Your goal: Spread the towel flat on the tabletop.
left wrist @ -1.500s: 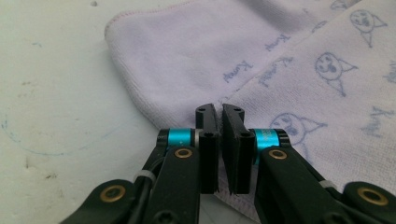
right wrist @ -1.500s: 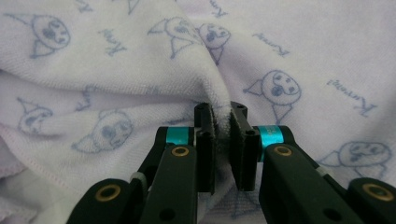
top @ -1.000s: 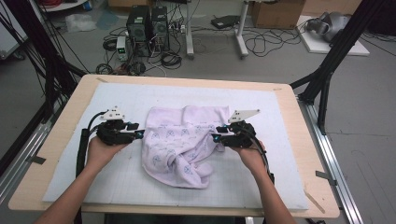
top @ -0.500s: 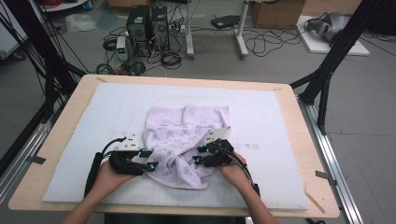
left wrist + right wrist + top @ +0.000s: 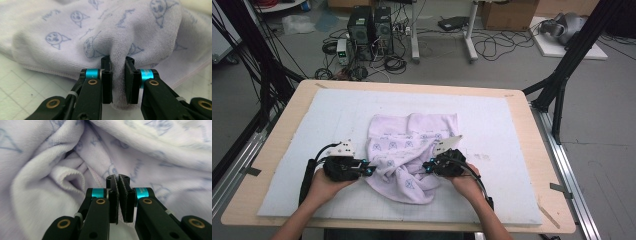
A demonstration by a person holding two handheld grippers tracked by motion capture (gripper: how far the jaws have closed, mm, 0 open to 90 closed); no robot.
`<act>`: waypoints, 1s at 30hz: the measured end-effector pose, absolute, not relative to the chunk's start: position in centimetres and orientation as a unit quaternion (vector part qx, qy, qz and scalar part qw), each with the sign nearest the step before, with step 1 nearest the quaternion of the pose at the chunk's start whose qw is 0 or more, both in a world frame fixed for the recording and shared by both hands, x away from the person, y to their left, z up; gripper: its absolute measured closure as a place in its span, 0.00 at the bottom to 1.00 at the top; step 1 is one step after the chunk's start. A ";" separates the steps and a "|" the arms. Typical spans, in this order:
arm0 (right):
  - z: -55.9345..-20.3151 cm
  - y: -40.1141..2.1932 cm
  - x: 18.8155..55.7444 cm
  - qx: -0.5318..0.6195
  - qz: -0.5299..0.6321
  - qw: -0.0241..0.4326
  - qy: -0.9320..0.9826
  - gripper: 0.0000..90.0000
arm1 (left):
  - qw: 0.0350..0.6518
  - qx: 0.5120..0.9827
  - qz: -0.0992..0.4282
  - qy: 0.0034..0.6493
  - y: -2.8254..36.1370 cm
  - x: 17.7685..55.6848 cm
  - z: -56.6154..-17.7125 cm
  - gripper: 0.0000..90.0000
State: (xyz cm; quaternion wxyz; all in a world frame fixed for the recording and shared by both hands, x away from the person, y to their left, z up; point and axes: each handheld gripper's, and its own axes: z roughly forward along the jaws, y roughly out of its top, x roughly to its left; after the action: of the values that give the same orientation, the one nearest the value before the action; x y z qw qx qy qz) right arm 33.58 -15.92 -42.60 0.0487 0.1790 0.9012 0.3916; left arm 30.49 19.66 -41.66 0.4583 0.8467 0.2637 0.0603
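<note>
Towel [image 5: 409, 150] pinched by both grippers (crumpled).

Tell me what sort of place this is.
Probably a robotics lab or data-recording workspace: black desktop computer towers and tangled cables sit on the grey floor, black camera-rig struts flank the wooden table, and a lilac printed towel lies on its white mat.

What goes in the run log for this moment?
left gripper: shut on crumpled lilac printed towel | right gripper: shut on towel | white mat
</note>
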 end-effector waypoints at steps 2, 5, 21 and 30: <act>-41.9 -16.7 33.4 0.183 0.404 0.054 0.895 0.97 | 0.463 0.843 0.060 0.268 19.8 30.5 -41.4 0.87; -41.2 -17.4 33.2 0.186 0.408 0.066 0.892 0.97 | 0.465 0.838 0.053 0.280 19.5 30.8 -41.6 0.76; -41.4 -18.5 33.1 0.194 0.396 0.073 0.895 0.97 | 0.432 0.858 0.062 0.272 19.4 30.6 -42.6 0.95; -40.2 -21.4 32.7 0.217 0.397 0.094 0.887 0.97 | 0.457 0.829 0.087 0.311 22.2 31.6 -40.7 0.96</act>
State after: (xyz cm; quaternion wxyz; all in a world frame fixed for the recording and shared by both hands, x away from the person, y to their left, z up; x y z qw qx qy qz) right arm 32.71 -21.41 -40.24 0.0936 0.2167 0.8871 0.3967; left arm 31.62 22.16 -40.69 0.4573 0.8287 0.3106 0.0873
